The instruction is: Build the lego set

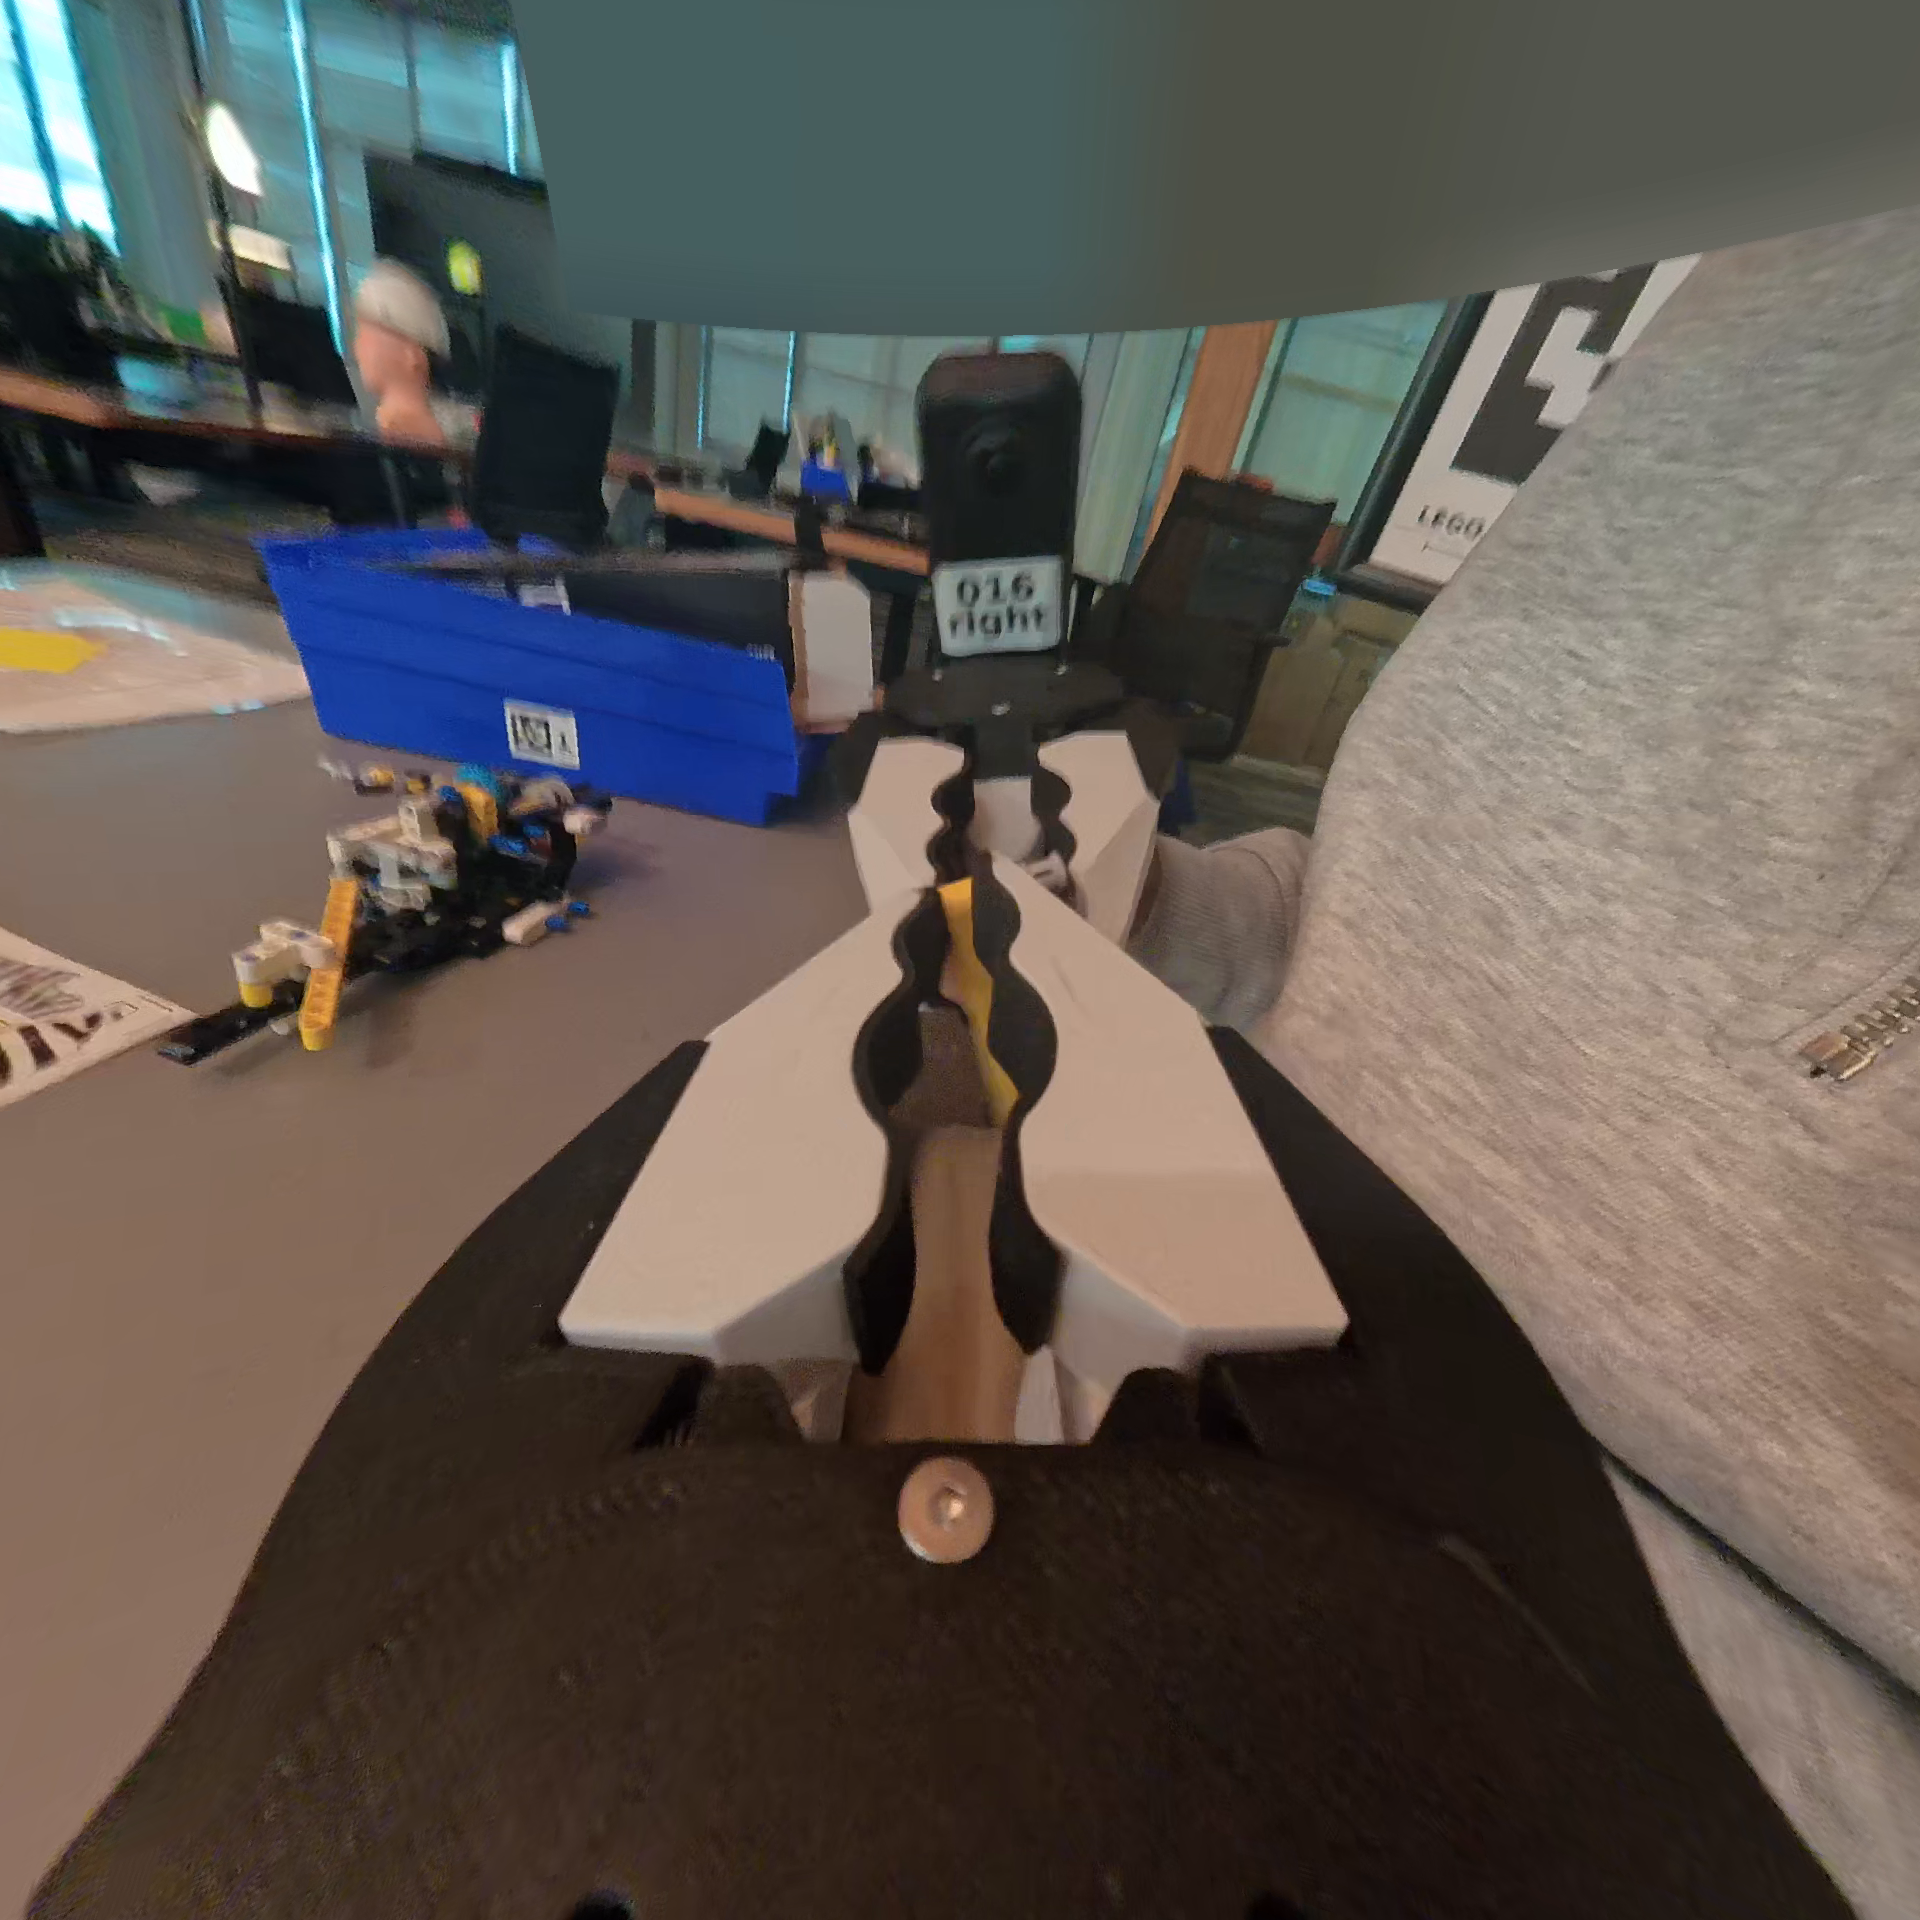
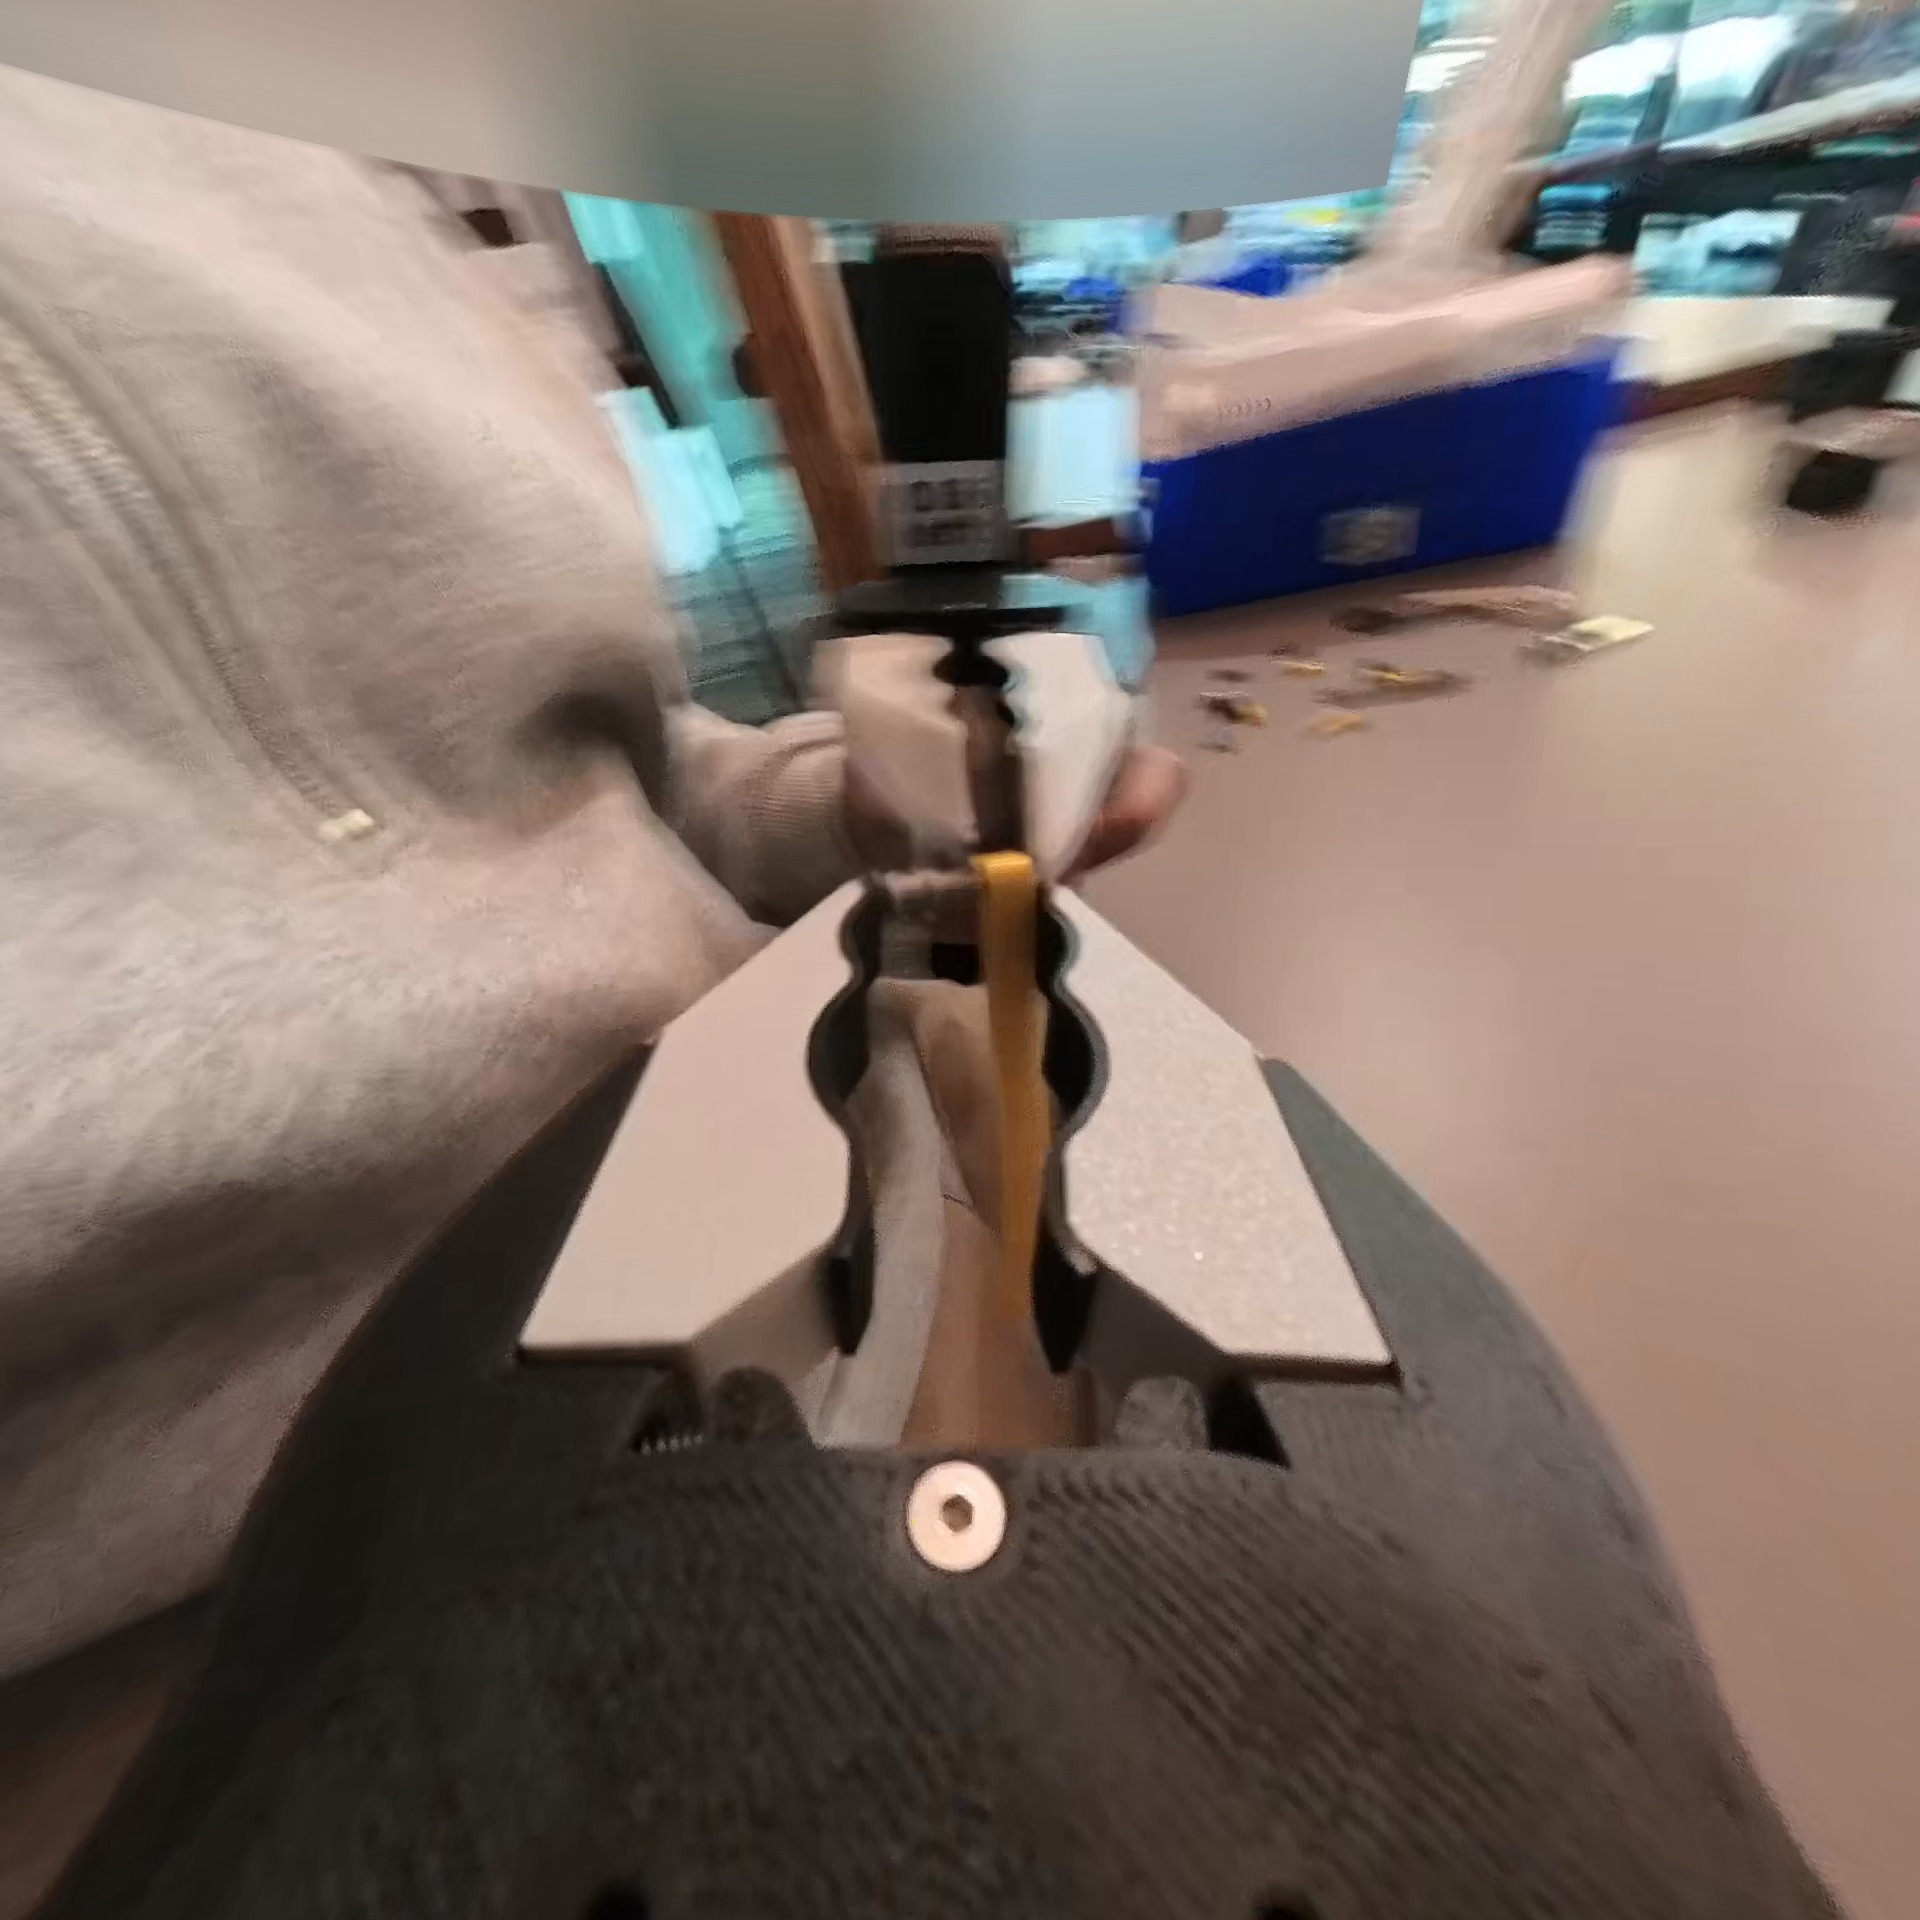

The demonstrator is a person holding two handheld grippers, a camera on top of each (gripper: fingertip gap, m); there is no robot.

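My two grippers meet tip to tip above the grey table, close to the person's chest. The left gripper (image 1: 961, 894) is shut on a yellow lego beam (image 1: 977, 987), which runs back between its black wavy pads. The right gripper (image 1: 1013, 862) faces it. In the blurred right wrist view, the right gripper (image 2: 956, 904) is shut around the same yellow beam (image 2: 1008, 1039), with a small grey-white piece (image 2: 914, 909) at its tips. The left gripper (image 2: 987, 842) shows just beyond it. The partly built black, white and yellow model (image 1: 416, 883) lies on the table to the left.
A blue bin (image 1: 540, 665) stands behind the model and shows in the right wrist view (image 2: 1371, 499). Several loose pieces (image 2: 1351, 686) lie in front of it. Printed sheets (image 1: 62, 997) lie at the left. The person's grey sweater (image 1: 1610, 831) is close by.
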